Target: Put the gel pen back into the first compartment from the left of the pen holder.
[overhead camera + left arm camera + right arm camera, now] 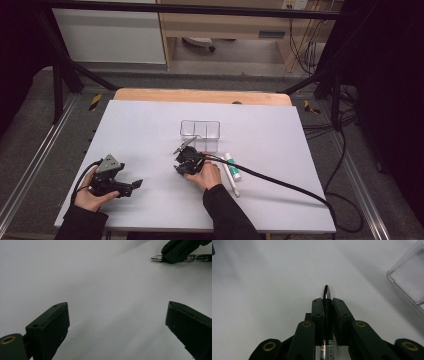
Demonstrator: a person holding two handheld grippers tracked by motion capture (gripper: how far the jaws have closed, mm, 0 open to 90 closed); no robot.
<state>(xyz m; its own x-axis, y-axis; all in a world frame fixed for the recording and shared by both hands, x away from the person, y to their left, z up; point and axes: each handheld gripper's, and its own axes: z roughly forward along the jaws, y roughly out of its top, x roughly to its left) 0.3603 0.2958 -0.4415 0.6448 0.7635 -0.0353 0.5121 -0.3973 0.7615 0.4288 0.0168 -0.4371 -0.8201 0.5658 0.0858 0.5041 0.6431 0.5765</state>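
Note:
My right gripper (pixel 327 302) is shut on a black pen (pixel 326 293). The pen's silver tip sticks out past the jaws, and its printed barrel runs back between them, low over the white board. In the high view, the right gripper (pixel 184 154) sits mid-table just in front of a clear plastic compartment box (pixel 200 130). My left gripper (pixel 134 184) rests at the near left of the board, held by a hand. Its jaws stand wide open with nothing between them (pixel 117 312). Farther off in the left gripper view lie the pen (pixel 157 257) and the right gripper (pixel 175 250).
A white tube with a green cap (pixel 232 166) and a thin white stick (pixel 232 183) lie just right of the right hand. The clear box (pixel 409 282) edge shows at the right. A thick black cable (pixel 280 182) trails to the right across the white board (pixel 140 130).

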